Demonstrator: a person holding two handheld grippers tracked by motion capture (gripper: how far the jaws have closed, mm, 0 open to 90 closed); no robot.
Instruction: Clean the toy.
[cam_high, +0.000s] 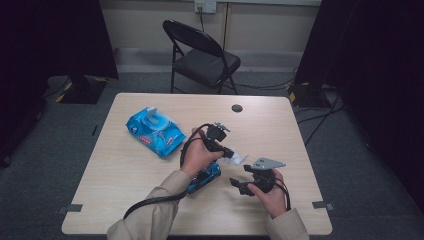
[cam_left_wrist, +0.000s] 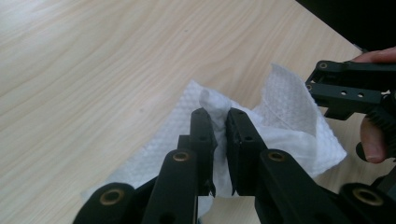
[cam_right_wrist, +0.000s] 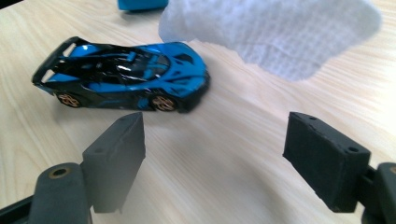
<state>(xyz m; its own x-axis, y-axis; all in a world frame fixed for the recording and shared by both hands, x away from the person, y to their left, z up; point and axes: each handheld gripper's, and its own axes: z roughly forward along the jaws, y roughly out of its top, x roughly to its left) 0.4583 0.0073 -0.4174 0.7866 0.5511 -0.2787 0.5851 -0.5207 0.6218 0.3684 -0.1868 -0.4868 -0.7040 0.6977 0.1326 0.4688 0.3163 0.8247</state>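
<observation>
- The left gripper (cam_left_wrist: 215, 122), low in the middle of the left gripper view, has its black jaws pinched on a bunched fold of the white, dimpled paper wet wipe (cam_left_wrist: 289, 126); the rest of the sheet hangs loose behind and to the right of the jaws.
- In the high view that wipe (cam_high: 239, 158) shows as a small white patch just right of centre, between the two hands.
- The right gripper (cam_right_wrist: 215, 161) stands with its jaws spread wide and nothing between them, the bare wooden table (cam_right_wrist: 243, 186) under the gap.
- The blue and black toy sports car (cam_right_wrist: 122, 77) sits on its wheels in the upper left of the right gripper view, beyond the open jaws, with the wipe's lower edge hanging just above and right of it.
- The blue plastic wipes packet (cam_high: 155, 131) lies left of centre in the high view, its flap raised.
- Risk, as I judge it: the hold is on a thin fold, so a tug against the car could pull the sheet free or tear it.
- The car rolls freely; wiping it unsteadied may push it away, and the loose sheet may hide it from the right gripper.
</observation>
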